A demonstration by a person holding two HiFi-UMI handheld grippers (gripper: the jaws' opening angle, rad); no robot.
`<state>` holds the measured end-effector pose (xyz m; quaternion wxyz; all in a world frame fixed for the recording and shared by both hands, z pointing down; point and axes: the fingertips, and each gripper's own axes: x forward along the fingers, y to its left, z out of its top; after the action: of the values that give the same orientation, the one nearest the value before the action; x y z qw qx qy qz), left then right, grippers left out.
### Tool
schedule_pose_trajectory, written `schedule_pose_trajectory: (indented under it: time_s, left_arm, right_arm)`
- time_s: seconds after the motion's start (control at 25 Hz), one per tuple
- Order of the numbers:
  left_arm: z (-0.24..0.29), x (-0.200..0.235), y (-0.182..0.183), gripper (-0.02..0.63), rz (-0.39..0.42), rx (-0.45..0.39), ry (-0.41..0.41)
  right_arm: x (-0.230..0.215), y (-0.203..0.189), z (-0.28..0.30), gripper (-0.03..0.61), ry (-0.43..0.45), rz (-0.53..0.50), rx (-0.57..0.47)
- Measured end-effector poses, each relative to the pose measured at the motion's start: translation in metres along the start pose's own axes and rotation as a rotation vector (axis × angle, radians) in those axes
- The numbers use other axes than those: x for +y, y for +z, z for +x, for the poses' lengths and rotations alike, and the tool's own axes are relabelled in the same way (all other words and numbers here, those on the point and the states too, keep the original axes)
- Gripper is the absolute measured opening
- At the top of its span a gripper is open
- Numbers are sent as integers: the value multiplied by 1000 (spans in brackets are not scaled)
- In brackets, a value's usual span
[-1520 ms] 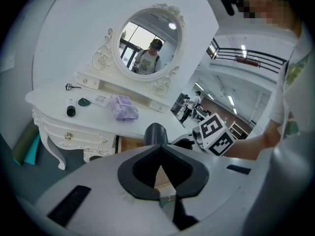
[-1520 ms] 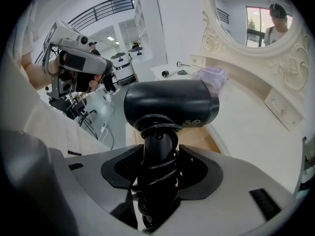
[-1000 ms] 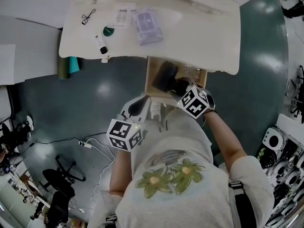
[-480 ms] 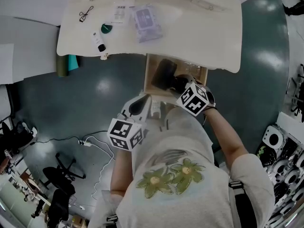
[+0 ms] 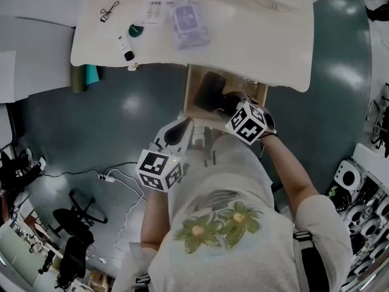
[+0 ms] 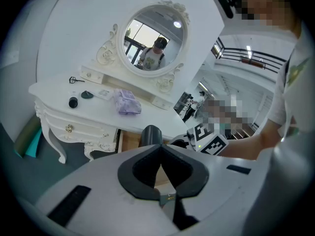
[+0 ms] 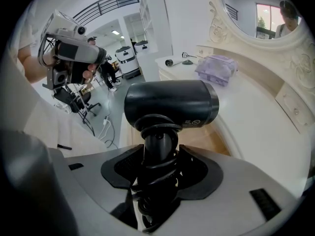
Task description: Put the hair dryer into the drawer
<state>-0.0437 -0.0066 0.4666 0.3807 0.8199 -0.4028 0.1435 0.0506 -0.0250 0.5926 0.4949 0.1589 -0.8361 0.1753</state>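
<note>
1. The white table (image 5: 255, 41) stands ahead of the person, and the left gripper view shows an oval mirror (image 6: 155, 36) in a carved frame rising from its back.
2. The drawer (image 5: 193, 99) is pulled out from under the table's front edge, with its pale wooden inside open to view.
3. The right tongs (image 7: 158, 157) reach over the open drawer. Their jaws are closed on the handle of the hair dryer (image 7: 170, 104), pressing it from both sides.
4. The left tongs (image 6: 161, 152) are held back near the person's body, short of the drawer. Their jaws are closed tip to tip with nothing between them.
5. The black hair dryer stands up out of the right tongs with its barrel lying crosswise and its cord wound round the handle. In the head view it sits within the drawer's outline. I cannot tell whether it touches the bottom.
6. A purple pouch (image 5: 189, 24) lies near the middle of the tabletop.
7. To its left are a paper leaflet (image 5: 155, 14), a small black-capped bottle (image 5: 125, 47) and a small dark green item (image 5: 135, 30).
</note>
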Motion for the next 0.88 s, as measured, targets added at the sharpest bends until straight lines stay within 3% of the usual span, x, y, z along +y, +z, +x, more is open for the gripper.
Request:
schedule_pose_trajectory:
  time_s: [0.88]
  left_arm:
    - [4, 3, -6, 10, -17, 5, 11]
  right_arm:
    - [-7, -13, 25, 218, 25, -20, 52]
